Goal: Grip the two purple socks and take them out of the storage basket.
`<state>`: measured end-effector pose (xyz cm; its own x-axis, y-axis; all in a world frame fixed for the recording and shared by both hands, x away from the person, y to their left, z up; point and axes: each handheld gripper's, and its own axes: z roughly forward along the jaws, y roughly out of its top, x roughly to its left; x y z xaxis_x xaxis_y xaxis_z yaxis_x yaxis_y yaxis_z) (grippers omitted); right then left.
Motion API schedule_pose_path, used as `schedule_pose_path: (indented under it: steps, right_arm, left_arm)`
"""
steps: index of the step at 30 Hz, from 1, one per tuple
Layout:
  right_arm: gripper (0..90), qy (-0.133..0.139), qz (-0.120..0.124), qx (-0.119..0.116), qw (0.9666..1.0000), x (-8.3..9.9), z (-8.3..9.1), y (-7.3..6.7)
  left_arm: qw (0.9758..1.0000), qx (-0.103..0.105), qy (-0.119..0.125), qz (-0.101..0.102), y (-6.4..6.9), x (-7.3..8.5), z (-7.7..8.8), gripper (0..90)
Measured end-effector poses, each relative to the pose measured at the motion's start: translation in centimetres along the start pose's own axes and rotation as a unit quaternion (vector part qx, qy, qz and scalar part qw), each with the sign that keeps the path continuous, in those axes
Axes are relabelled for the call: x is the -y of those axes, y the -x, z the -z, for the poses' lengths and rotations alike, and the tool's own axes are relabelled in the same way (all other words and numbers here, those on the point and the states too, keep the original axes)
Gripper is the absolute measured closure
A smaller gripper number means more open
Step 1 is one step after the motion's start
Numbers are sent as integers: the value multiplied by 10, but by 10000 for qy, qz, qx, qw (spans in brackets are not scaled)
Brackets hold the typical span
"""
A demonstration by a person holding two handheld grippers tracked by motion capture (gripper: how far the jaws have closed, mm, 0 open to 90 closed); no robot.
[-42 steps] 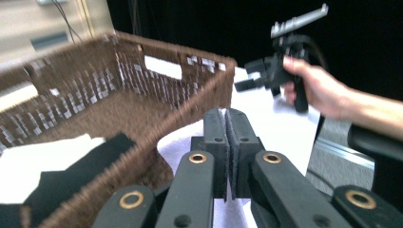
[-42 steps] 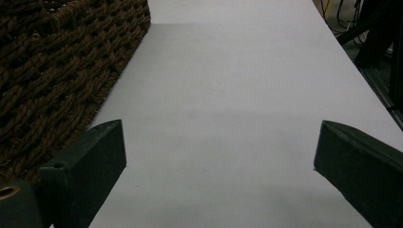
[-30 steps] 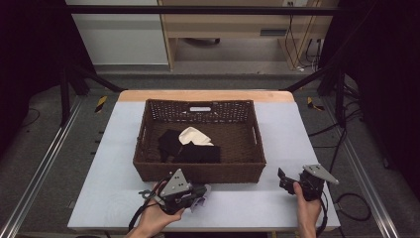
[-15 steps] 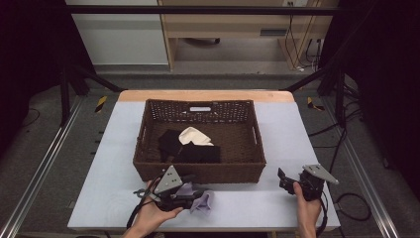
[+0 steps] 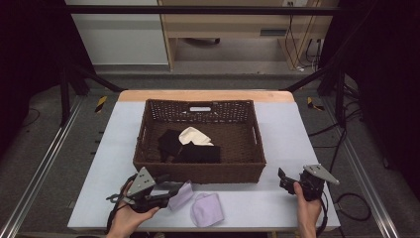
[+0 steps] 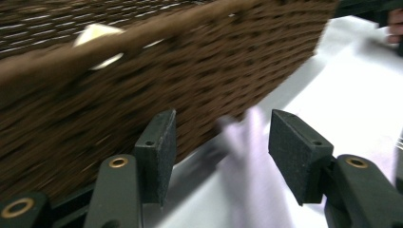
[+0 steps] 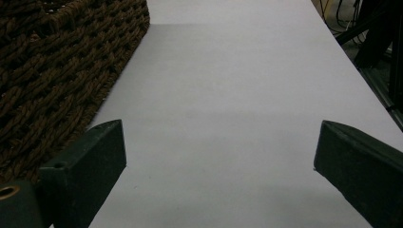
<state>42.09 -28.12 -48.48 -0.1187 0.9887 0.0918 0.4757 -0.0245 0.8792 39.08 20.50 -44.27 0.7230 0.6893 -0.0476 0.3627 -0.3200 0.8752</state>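
A lavender cloth [image 5: 207,209] lies on the white table [image 5: 292,134] in front of a brown wicker basket [image 5: 198,172]. One end of it reaches toward my left gripper [image 5: 168,186]. In the left gripper view the jaws of this gripper [image 6: 221,137] have just been opening and stand wide. The blurred lavender cloth [image 6: 247,156] lies between them, and neither pad presses on it. Behind it is the basket wall [image 6: 142,76]. My right gripper [image 5: 283,179] rests at the table's right front, open [image 7: 218,142] with only bare table between its jaws.
Inside the basket lie a cream cloth [image 5: 194,135] and black cloths [image 5: 198,153]. The cream cloth [image 6: 97,35] peeks over the rim. The basket's corner [image 7: 57,57] stands left of the right gripper. Cables and metal frame rails flank the table.
The left gripper has let go of the lavender cloth, opened, and drawn back to the left. The cloth now lies spread on the table. The right hand has kept still.
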Motion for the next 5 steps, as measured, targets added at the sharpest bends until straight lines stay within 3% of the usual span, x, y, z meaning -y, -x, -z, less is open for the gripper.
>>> schedule_pose_path:
  steps: [5]
  right_arm:
    - [39,20,28,6,10000,0,0,0]
  left_arm:
    - [9994,-264,72,227,-17,13,13,417]
